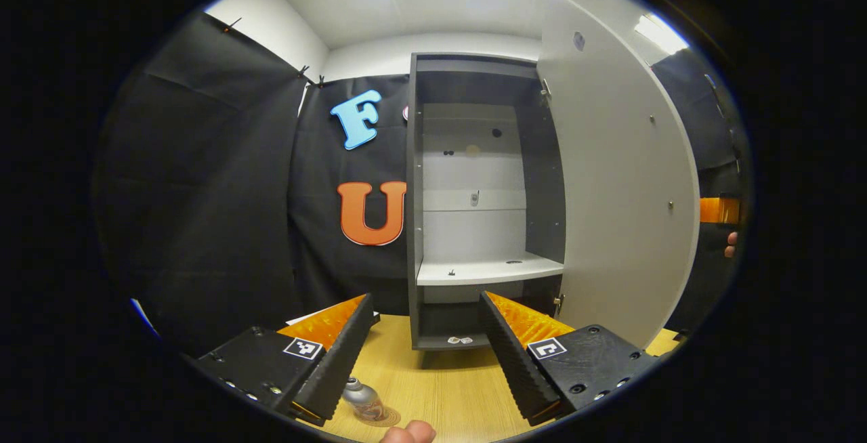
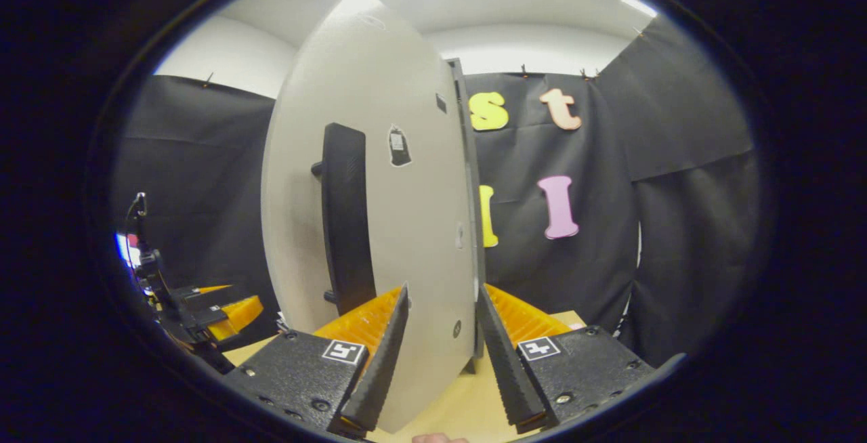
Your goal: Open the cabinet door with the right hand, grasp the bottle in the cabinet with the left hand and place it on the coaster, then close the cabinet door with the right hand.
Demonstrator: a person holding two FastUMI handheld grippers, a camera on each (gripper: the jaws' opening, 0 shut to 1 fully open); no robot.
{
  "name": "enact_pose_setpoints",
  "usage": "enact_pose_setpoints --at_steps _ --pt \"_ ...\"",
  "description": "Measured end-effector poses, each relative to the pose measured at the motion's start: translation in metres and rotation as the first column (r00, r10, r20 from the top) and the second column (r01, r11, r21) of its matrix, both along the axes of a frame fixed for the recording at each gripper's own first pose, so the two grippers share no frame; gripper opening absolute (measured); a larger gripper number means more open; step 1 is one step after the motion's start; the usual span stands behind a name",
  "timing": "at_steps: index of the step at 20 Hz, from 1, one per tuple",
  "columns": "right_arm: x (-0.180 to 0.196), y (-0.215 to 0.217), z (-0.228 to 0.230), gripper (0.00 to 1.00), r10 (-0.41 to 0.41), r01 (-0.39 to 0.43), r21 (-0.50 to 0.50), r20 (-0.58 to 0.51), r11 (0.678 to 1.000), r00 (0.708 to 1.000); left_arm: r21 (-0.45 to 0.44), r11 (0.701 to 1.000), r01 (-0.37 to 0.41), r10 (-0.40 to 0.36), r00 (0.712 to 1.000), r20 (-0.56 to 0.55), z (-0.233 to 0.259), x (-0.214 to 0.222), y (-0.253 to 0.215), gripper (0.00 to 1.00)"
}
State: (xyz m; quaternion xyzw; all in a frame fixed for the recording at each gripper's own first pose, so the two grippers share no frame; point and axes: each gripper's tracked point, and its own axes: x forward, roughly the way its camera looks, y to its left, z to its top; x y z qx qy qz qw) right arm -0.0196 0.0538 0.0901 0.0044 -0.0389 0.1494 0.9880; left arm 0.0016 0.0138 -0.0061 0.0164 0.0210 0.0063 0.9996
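The grey cabinet (image 1: 413, 192) stands on the table with its white door (image 1: 623, 192) swung wide to the right; its shelf (image 1: 488, 270) is bare. A small metal bottle (image 1: 360, 397) stands upright on a round coaster (image 1: 386, 420) on the table, just below my left gripper's (image 1: 425, 297) left finger. My left gripper is open and holds nothing. In the right gripper view, my right gripper (image 2: 443, 288) is open, facing the outer face of the door (image 2: 406, 158), whose free edge lies between its fingers without contact. The dark door handle (image 2: 345, 219) sits to the left of them.
The wooden table (image 1: 447, 382) runs from the cabinet towards me. Black cloth walls surround the booth. A hand (image 1: 730, 243) shows past the door's right edge. The left gripper (image 2: 210, 313) appears at the far left of the right gripper view.
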Motion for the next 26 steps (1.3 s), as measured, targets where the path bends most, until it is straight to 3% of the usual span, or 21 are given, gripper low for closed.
enact_pose_setpoints --at_steps 9,14,21,26 --pt "0.034 0.094 0.004 0.69 0.139 -0.139 -0.007 -0.001 0.990 0.990 0.051 0.999 -0.002 0.001 1.000 0.011 -0.011 -0.007 0.010 0.94" --pt "0.060 0.152 0.018 0.70 0.228 -0.229 0.038 0.024 0.973 0.973 0.040 0.999 -0.004 0.003 1.000 0.004 -0.017 -0.008 0.017 0.94" --pt "0.108 0.202 0.030 0.70 0.247 -0.248 0.023 0.035 0.968 0.968 0.012 0.999 -0.050 0.050 0.999 -0.013 -0.028 -0.010 0.042 0.94" --pt "0.112 0.204 0.028 0.71 0.223 -0.224 0.021 0.043 0.974 0.974 0.017 0.997 -0.081 0.081 0.997 -0.007 -0.027 -0.017 0.056 0.94"
